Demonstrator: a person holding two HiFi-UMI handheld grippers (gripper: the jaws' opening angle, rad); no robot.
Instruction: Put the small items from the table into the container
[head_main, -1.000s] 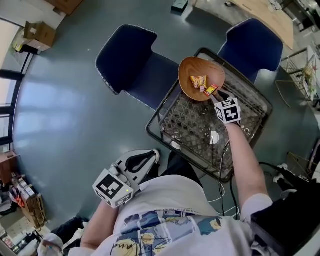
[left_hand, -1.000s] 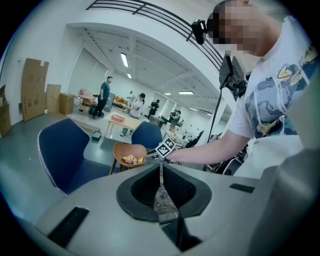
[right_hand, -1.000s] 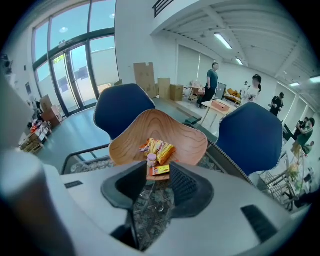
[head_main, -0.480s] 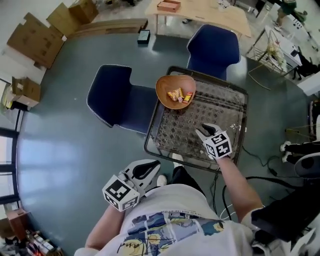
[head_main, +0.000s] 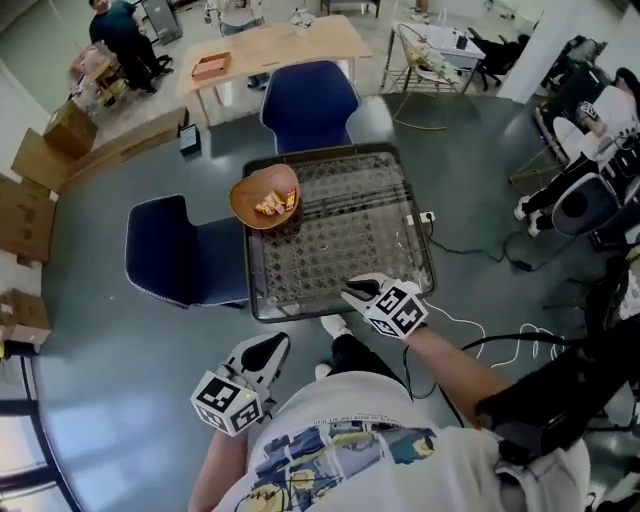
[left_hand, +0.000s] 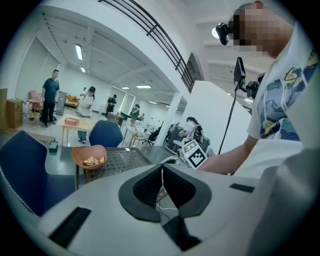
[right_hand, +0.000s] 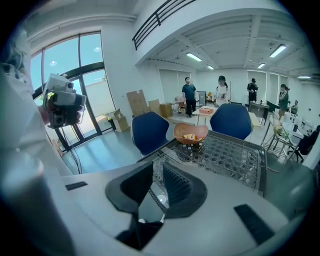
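A moment before, the right gripper (head_main: 353, 293) had been at the rim of the round brown wooden bowl (head_main: 244, 201). By now it had drawn back across the black mesh-topped table (head_main: 340, 240) to the near edge, close to the person's body. Its jaws were closing, a narrow gap still between them and nothing in it. I took that to mean the last piece had been let go. The yellow and red wrapped sweets (head_main: 272, 205) lay together inside the bowl, and I could make out no loose small item on the mesh, so the task looked done or all but done. The bowl sat at the far left corner of the table, well apart from the right gripper. The left gripper (head_main: 270, 346) hung low by the person's side, off the table, jaws pressed together and empty.
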